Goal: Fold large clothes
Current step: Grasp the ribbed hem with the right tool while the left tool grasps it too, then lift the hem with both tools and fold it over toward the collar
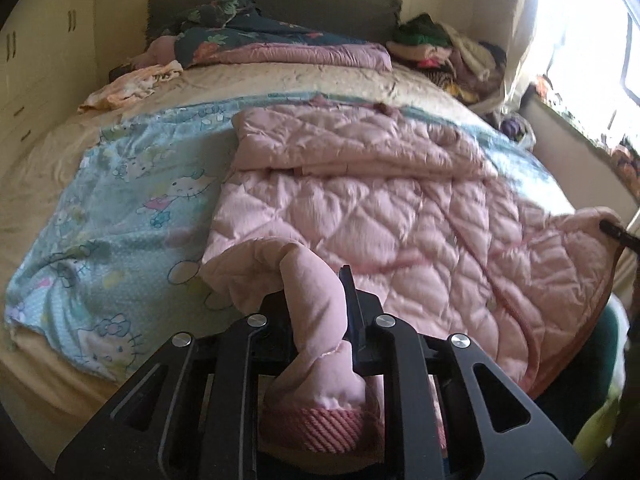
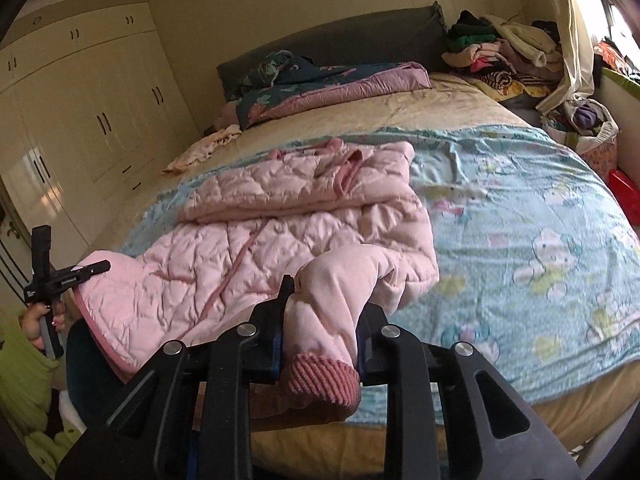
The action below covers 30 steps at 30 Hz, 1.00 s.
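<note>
A pink quilted jacket (image 1: 360,208) (image 2: 248,240) lies spread on a light blue cartoon-print blanket (image 1: 132,208) (image 2: 520,216) on the bed, its top part folded over. My left gripper (image 1: 312,292) is shut on one pink sleeve, whose ribbed cuff (image 1: 316,424) hangs between the finger bases. My right gripper (image 2: 328,296) is shut on the other sleeve, with that ribbed cuff (image 2: 324,376) toward the camera. Both sleeves are lifted off the blanket. Each gripper shows at the jacket's near edge in the other view: the right gripper (image 1: 614,229), and the left gripper (image 2: 96,267) held by a hand (image 2: 36,324).
A dark floral quilt (image 1: 256,36) (image 2: 320,80) lies folded by the grey headboard. A heap of clothes (image 1: 444,48) (image 2: 504,52) fills the far right corner. A peach garment (image 1: 128,84) lies at far left. Cream wardrobes (image 2: 80,112) stand left; a bright window and curtain (image 1: 568,40) right.
</note>
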Available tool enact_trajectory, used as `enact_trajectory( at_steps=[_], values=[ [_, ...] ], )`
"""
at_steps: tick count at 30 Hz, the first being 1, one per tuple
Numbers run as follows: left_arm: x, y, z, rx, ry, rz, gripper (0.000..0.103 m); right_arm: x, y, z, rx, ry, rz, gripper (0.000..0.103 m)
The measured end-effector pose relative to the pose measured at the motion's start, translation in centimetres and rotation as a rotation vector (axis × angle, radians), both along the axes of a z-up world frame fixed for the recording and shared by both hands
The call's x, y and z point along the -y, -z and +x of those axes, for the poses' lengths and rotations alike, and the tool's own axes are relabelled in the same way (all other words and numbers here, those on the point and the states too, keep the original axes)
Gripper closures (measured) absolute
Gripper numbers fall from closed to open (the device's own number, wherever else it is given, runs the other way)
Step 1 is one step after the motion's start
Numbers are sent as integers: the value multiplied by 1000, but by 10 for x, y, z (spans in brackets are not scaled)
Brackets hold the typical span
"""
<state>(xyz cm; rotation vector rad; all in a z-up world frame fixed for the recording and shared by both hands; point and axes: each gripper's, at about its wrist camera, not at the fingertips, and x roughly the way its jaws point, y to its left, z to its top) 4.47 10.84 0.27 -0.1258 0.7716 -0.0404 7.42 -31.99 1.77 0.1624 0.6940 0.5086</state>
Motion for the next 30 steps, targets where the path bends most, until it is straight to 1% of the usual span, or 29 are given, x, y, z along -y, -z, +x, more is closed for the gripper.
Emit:
enact_trajectory(
  at_steps=[4, 14, 22, 30],
  values=[
    [-7, -7, 7, 35, -26, -56, 92, 0, -8, 11, 8, 1, 20, 81],
    [-22, -38, 27, 114, -48, -113, 92, 4, -36, 36, 52, 14, 77, 81],
    [-29, -64, 40, 172, -54, -138, 92, 0, -68, 51, 107, 27, 79, 81],
    [-30, -92, 51, 224, -49, -135, 92, 2, -86, 63, 130, 44, 93, 81]
  ],
)
